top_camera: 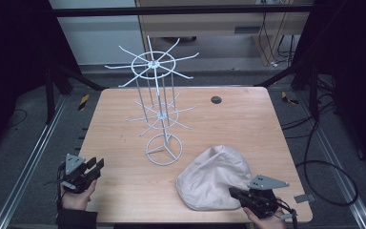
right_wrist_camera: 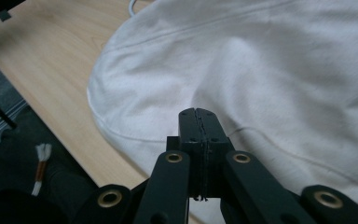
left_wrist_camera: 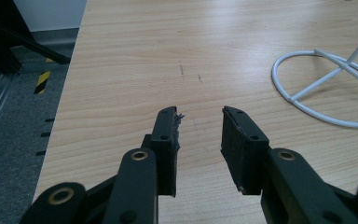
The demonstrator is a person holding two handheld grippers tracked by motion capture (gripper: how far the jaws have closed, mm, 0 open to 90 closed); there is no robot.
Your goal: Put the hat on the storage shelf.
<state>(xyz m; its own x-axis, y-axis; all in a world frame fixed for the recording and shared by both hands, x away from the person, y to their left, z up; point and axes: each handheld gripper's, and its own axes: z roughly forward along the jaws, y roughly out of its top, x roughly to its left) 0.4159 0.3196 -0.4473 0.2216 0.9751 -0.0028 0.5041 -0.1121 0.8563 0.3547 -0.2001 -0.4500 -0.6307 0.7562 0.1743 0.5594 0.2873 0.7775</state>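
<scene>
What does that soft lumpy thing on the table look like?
Start at the wooden table and go to its near right corner. In front of the white wire rack lies a cream cloth hat, slumped in a heap. It is the one soft thing there, right by the right claw.

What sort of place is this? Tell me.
Probably a lab or workshop set up for recording: a wooden table inside a dark metal frame, loose cables on grey carpet, and a hand-held gripper.
</scene>
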